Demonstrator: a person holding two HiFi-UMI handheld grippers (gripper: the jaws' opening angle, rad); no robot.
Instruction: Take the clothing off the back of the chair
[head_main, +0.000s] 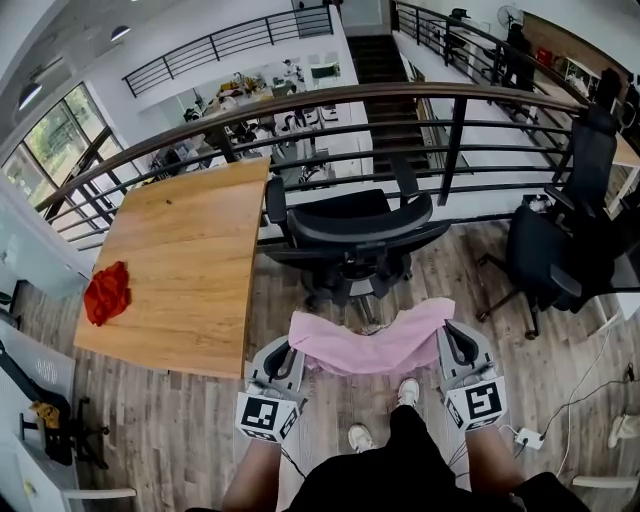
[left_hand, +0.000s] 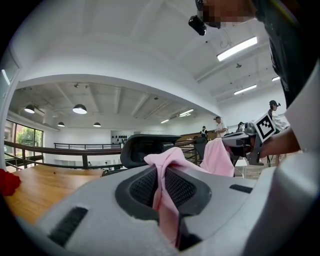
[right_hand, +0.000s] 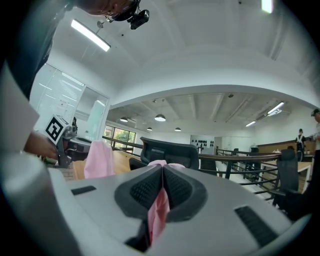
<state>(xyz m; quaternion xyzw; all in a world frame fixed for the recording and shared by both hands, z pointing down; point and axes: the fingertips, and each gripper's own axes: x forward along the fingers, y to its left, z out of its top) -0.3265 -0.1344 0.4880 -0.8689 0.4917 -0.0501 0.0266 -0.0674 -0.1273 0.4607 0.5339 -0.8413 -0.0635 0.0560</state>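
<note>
Both grippers clamped on the pink garment (head_main: 372, 345).

Left gripper (left_hand: 161, 176): jaws nearly together, a fold of the cloth pinched between the dark ribbed pads (left_hand: 142, 187). Fabric bunches up above the tips and hangs out below them.

Right gripper (right_hand: 162, 181): jaws tight on the opposite end. A thin pink strip runs down the seam between its pads (right_hand: 144, 189), with a small tuft over the tips.

Head view: garment is strung between the two grippers and sags a little in the middle. It hangs clear of the black office chair (head_main: 350, 228), just in front of the seat, above the wood floor (head_main: 200, 430) and the person's shoes (head_main: 385, 415). No cloth on the chair back.

Both grippers point level toward the chair. Wooden table (head_main: 185, 260) on the left has a red cloth (head_main: 107, 293) near its edge. A second black chair (head_main: 555, 250) stands to the right by the railing (head_main: 400, 95).
</note>
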